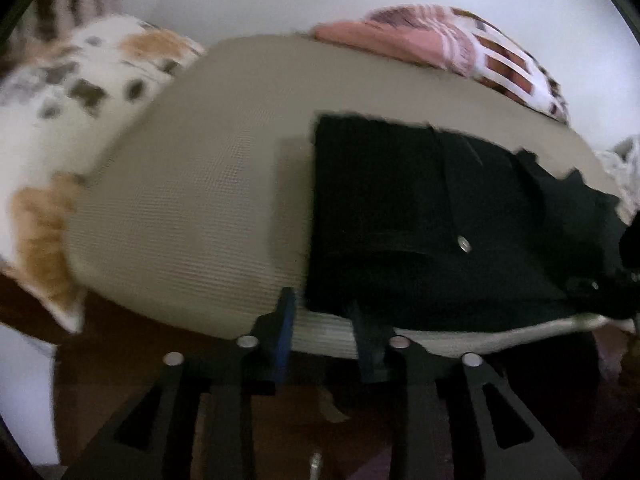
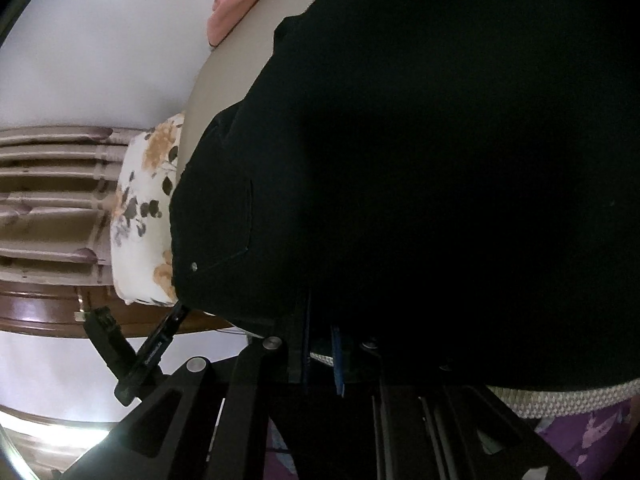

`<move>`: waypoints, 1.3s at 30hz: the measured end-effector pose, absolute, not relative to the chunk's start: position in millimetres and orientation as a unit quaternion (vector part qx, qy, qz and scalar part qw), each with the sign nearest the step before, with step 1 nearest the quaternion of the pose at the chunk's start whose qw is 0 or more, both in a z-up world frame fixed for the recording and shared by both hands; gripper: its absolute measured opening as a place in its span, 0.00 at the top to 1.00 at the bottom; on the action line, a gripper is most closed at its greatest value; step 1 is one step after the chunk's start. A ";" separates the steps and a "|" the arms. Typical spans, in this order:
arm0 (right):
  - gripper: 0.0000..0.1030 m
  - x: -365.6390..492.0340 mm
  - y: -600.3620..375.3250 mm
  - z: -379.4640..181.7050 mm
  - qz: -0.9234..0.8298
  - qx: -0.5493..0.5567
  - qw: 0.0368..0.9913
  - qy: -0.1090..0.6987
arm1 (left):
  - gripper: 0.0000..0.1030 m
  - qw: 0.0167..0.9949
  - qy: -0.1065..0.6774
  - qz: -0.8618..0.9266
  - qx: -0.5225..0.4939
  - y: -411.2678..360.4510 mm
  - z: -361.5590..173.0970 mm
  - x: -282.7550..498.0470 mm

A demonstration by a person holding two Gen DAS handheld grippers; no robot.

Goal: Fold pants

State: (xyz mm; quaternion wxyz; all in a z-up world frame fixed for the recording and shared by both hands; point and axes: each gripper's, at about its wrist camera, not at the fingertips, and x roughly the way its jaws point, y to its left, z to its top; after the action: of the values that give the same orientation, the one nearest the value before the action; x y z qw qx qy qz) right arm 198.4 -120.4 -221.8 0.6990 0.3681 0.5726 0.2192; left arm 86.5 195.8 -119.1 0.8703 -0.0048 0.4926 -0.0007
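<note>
- Left gripper (image 1: 326, 320), low centre of the left wrist frame: blue-padded fingers spread apart with nothing between them, tips poised at the near edge of the beige woven mattress cover (image 1: 192, 200), just beside the near left corner of the black denim pants (image 1: 420, 208); probably lined up there to take that corner for a fold.
- Right gripper (image 2: 322, 356), low centre of the right wrist frame: fingers drawn close with only a narrow slit between the blue pads, tips lost under dark cloth; whether fabric is pinched in that slit cannot be told, though the closeness suggests a grip on the pants' edge.
- Pants lying flat on the cover, centre to right of the left wrist frame, waist area with a small silver rivet (image 1: 464, 245) turned toward the lens; already a squarish block, so likely partly folded.
- Same pants filling most of the right wrist frame, a stitched pocket and a rivet visible at centre left.
- White floral pillow with orange and grey blotches (image 1: 80, 92) at upper left, clear of the working area.
- Pink and white striped bedding (image 1: 440, 44) bunched at upper right, against the pale wall.
- Brown slatted wooden headboard (image 2: 48, 200) at left of the right wrist frame, behind the pillow.
</note>
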 end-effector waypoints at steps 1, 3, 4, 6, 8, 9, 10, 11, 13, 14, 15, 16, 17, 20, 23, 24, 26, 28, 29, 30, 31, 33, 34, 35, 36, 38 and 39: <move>0.90 197.7 -124.5 -224.0 0.224 0.378 0.695 0.569 | 0.62 0.878 0.479 0.015 -0.001 196.8 -110.3 82.1; 0.89 197.8 -127.6 -226.6 0.232 0.406 0.684 0.559 | 0.45 0.896 0.444 0.030 -0.006 195.3 -86.9 75.7; 0.89 198.3 -127.5 -227.3 0.234 0.413 0.682 0.556 | 0.42 0.904 0.426 0.026 -0.012 193.1 -76.0 73.3; 0.88 198.6 -129.4 -226.7 0.238 0.427 0.681 0.545 | 0.33 0.917 0.398 -0.002 -0.027 178.2 -61.1 75.0; 0.84 198.8 -135.3 -224.3 0.238 0.439 0.684 0.533 | 0.31 0.914 0.401 -0.043 -0.030 159.1 -68.2 86.0; 0.83 199.1 -140.6 -222.2 0.234 0.446 0.687 0.524 | 0.31 0.904 0.423 -0.057 -0.028 151.0 -79.8 95.0; 0.82 199.0 -148.1 -219.5 0.230 0.454 0.692 0.513 | 0.31 0.891 0.448 -0.064 -0.029 143.7 -93.0 104.4; 0.80 199.0 -152.9 -217.0 0.226 0.461 0.695 0.503 | 0.34 0.876 0.474 -0.073 -0.039 139.7 -109.2 111.6; 0.67 196.4 -180.8 -213.8 0.207 0.481 0.709 0.473 | 0.40 0.856 0.509 -0.064 -0.061 139.2 -134.9 118.2; 0.63 194.5 -194.6 -213.9 0.197 0.488 0.713 0.462 | 0.43 0.853 0.513 -0.054 -0.075 143.9 -142.1 117.7; 0.63 192.6 -214.4 -213.0 0.184 0.503 0.719 0.443 | 0.43 0.856 0.507 -0.052 -0.083 145.0 -141.1 116.2; 0.63 191.2 -233.9 -214.2 0.172 0.518 0.722 0.425 | 0.43 0.857 0.507 -0.050 -0.084 142.4 -139.1 115.8; 0.63 190.0 -261.1 -216.1 0.153 0.536 0.727 0.402 | 0.44 0.855 0.509 -0.047 -0.083 142.8 -138.7 115.9; 0.66 192.3 -317.5 -219.2 0.127 0.560 0.740 0.350 | 0.44 0.854 0.515 -0.041 -0.064 137.9 -138.2 116.3; 0.64 191.2 -371.8 -210.0 0.092 0.569 0.763 0.291 | 0.44 0.853 0.518 -0.036 -0.047 137.3 -140.5 114.3; 0.64 189.8 -389.2 -206.2 0.077 0.566 0.772 0.277 | 0.44 0.853 0.519 -0.034 -0.044 135.6 -140.4 115.6; 0.64 187.9 -417.4 -203.8 0.060 0.572 0.776 0.258 | 0.44 0.852 0.520 -0.031 -0.042 133.3 -140.8 118.6; 0.64 185.6 -440.5 -202.9 0.040 0.571 0.781 0.249 | 0.44 0.852 0.521 -0.031 -0.041 132.9 -143.1 122.6; 0.71 185.3 -449.5 -201.9 0.036 0.572 0.782 0.246 | 0.44 0.851 0.522 -0.031 -0.040 132.3 -143.3 123.3; 0.78 185.7 -456.2 -199.4 0.029 0.565 0.785 0.250 | 0.44 0.852 0.522 -0.030 -0.038 132.3 -143.4 124.0; 0.90 186.9 -459.5 -195.6 0.016 0.552 0.791 0.262 | 0.44 0.852 0.522 -0.030 -0.036 131.9 -143.7 124.7; 0.92 185.6 -467.9 -189.6 0.010 0.547 0.794 0.266 | 0.44 0.852 0.522 -0.028 -0.030 130.0 -145.1 125.2; 0.93 181.8 -471.6 -184.0 0.013 0.547 0.795 0.261 | 0.44 0.852 0.523 -0.027 -0.026 129.1 -145.7 126.1; 0.93 175.3 -478.1 -177.9 0.015 0.542 0.801 0.255 | 0.44 0.851 0.524 -0.027 -0.023 129.4 -146.2 127.3; 0.94 164.0 -477.2 -161.6 0.019 0.528 0.815 0.240 | 0.44 0.851 0.525 -0.028 -0.022 129.6 -146.6 128.0; 0.94 137.6 -482.1 -141.4 0.017 0.499 0.837 0.225 | 0.44 0.850 0.525 -0.028 -0.025 128.9 -146.5 128.0; 0.94 126.9 -476.7 -140.4 0.014 0.495 0.839 0.226 | 0.44 0.851 0.524 -0.029 -0.025 127.8 -146.6 128.0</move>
State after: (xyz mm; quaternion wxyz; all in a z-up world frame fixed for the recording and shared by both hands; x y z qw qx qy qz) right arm 126.9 -476.7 -140.4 0.8389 0.4947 0.2264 0.0141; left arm 128.0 127.8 -146.6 0.8506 -0.0250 0.5244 -0.0285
